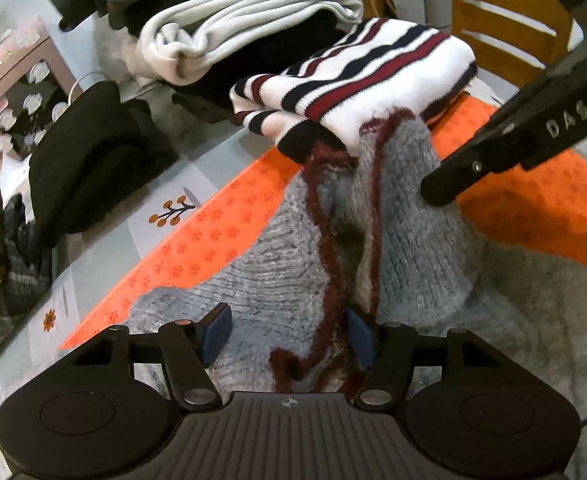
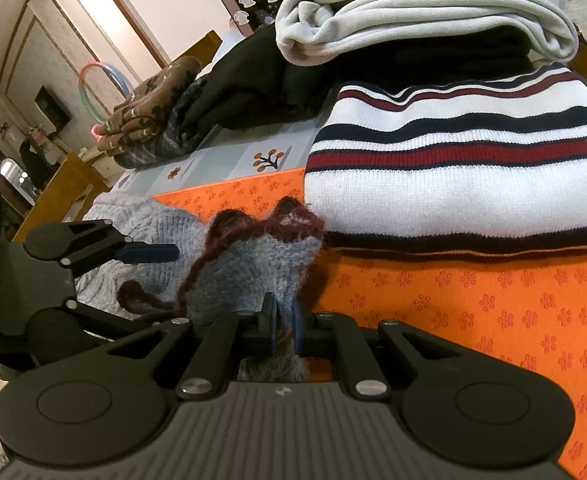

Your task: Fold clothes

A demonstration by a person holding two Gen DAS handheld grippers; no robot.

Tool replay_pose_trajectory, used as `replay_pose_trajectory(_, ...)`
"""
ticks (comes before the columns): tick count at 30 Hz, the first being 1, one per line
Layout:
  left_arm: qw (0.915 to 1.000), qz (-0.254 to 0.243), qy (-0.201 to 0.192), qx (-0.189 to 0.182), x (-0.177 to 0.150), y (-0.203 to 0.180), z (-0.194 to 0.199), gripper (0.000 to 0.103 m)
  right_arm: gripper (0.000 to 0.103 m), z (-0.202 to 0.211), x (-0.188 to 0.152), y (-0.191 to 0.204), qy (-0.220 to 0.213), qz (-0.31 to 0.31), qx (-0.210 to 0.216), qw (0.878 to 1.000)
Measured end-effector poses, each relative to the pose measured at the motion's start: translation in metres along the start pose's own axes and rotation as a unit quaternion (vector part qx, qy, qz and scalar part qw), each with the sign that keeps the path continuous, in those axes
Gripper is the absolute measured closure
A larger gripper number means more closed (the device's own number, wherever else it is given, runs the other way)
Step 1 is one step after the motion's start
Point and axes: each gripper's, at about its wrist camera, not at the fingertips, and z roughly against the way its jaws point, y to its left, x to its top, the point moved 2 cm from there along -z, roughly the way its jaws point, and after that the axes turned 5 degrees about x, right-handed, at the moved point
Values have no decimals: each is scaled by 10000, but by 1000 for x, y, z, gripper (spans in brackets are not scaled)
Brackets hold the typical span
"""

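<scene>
A fuzzy grey knit sweater (image 1: 285,264) with dark red trim lies on an orange flower-print mat (image 1: 213,236). My left gripper (image 1: 289,334) is open, its blue pads on either side of the red-trimmed edge, resting over the sweater. My right gripper (image 2: 283,330) is shut on a raised fold of the grey sweater (image 2: 245,268) and lifts it off the mat (image 2: 473,312). In the left wrist view the right gripper's finger (image 1: 505,140) comes in from the upper right onto the sweater. The left gripper (image 2: 145,254) shows open in the right wrist view.
A folded white sweater with red and navy stripes (image 1: 357,76) lies on the mat's far end, touching the grey one. Behind it are folded light grey (image 1: 245,24) and black garments (image 1: 93,160). A wooden chair (image 1: 509,28) stands at the back right. A brown patterned garment (image 2: 149,100) lies at the left.
</scene>
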Motion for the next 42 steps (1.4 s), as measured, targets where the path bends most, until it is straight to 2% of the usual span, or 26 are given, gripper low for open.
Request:
replay_pose_trajectory(2,9998,-158,-94,41,-2,-2,0,40,94,0,-1,0,-2,-5,-4,10000)
replay_pose_trajectory(3,9996,-205,-160,56,-2,-2,2,57,94,0,-1,0,-14,-2,-7,10000)
replay_pose_trajectory(4,9995,-212,-228,56,-1,0,4,83,94,1,-1,1,-36,13,-13,10000)
replay_pose_trajectory(5,9995,-173,-267,19,1,2,6,92,94,2,0,1,-57,28,-19,10000)
replay_pose_trajectory(9,9972,372,-638,77,15,24,20,96,95,10,4,5,-240,140,-63,9996)
replay_pose_trajectory(12,9915,958,-862,180,33,52,20,97,95,15,7,9,-373,234,-143,9989)
replay_pose_trajectory(16,9830,1580,-908,200,57,84,0,98,95,14,8,9,-383,232,-238,9987)
replay_pose_trajectory(19,9794,1837,-800,272,69,100,-25,98,95,10,8,7,-349,208,-288,9988)
replay_pose_trajectory(24,9788,1954,-574,223,75,102,-64,96,95,0,7,3,-255,172,-356,9989)
replay_pose_trajectory(26,9782,2001,-526,172,76,102,-70,90,93,-1,6,3,-209,217,-388,9988)
replay_pose_trajectory(28,9767,2078,-513,144,76,102,-72,59,89,1,6,5,-195,289,-441,9984)
replay_pose_trajectory(29,9755,2121,-563,183,76,102,-67,50,87,3,6,7,-209,327,-464,9982)
replay_pose_trajectory(30,9747,2131,-632,216,76,103,-60,38,81,6,6,9,-225,370,-488,9979)
replay_pose_trajectory(33,9739,2104,-807,277,74,104,-37,38,73,15,6,14,-279,484,-539,9970)
replay_pose_trajectory(37,9720,2145,-837,469,65,108,-1,38,72,33,3,21,-350,638,-489,9962)
replay_pose_trajectory(42,9628,2484,-790,710,39,105,48,38,71,54,-12,23,-225,761,-406,9960)
